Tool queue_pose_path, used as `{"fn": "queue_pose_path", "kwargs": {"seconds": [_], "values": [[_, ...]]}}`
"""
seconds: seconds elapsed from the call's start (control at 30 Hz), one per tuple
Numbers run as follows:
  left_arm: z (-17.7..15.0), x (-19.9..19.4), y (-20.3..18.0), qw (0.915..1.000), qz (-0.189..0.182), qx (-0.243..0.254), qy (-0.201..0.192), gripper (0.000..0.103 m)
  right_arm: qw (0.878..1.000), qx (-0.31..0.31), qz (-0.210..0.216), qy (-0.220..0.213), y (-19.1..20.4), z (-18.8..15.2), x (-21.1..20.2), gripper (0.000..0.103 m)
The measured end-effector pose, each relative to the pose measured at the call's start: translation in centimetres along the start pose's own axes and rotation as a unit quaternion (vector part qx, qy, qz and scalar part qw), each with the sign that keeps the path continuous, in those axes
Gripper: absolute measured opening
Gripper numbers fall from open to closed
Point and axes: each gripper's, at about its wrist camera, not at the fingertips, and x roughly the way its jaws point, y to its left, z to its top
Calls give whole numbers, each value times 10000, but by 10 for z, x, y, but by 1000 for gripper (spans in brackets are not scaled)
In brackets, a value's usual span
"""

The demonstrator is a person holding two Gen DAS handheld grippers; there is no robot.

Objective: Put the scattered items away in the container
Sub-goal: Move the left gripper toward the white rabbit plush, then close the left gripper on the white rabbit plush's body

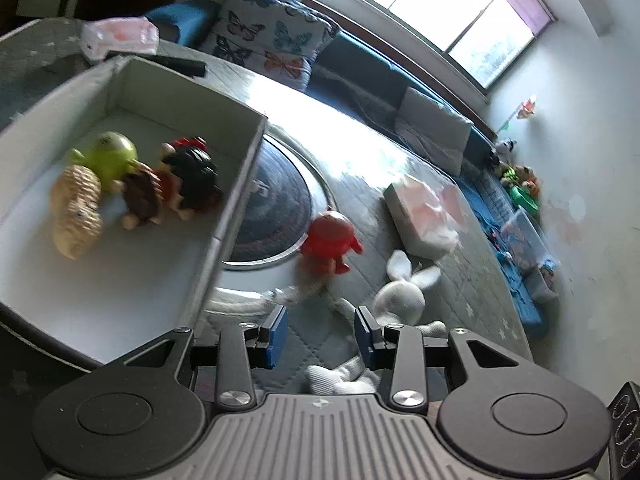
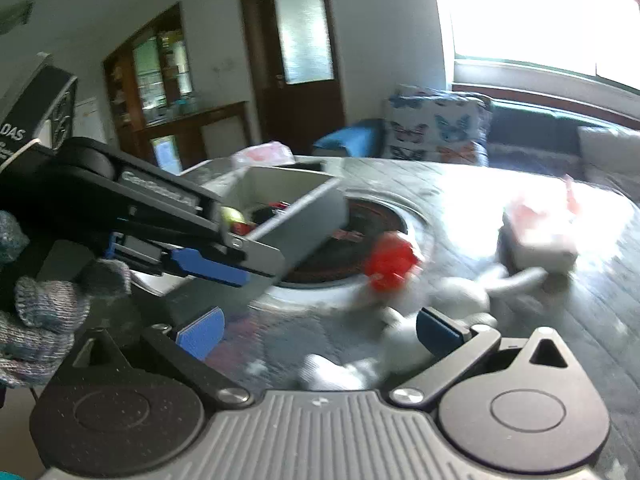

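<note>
Grippers, left (image 1: 321, 336) and right (image 2: 320, 332), both empty with jaws apart, approach white plush rabbit (image 1: 400, 300) beside grey container (image 1: 240, 184); grasp follows.

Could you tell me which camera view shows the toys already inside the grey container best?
The left wrist view: it looks down into the grey container, showing a green toy, a woven beige toy and dark brown toys. The right wrist view shows only coloured slivers above the rim, partly blocked by the left gripper.
</note>
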Motion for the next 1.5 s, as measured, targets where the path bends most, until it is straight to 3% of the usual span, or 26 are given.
{"fn": "queue_pose_path", "kwargs": {"seconds": [0.2, 0.7, 0.83, 1.2, 1.5], "values": [[-6, 24, -15, 9993, -230, 108, 291, 39, 9983, 486, -326, 66, -28, -10, 3, 103], [-1, 68, -51, 9939, -377, 814, 645, 39, 9946, 972, -296, 224, -56, -18, 28, 92], [2, 80, -58, 9922, -348, 944, 731, 39, 9943, 995, -272, 259, -58, -18, 36, 87], [5, 102, -53, 9906, -499, 653, 1092, 39, 9930, 1102, -138, 394, -68, -20, 51, 71], [0, 100, -51, 9906, -605, 681, 1023, 25, 9933, 1072, -169, 390, -64, -21, 49, 53]]}}
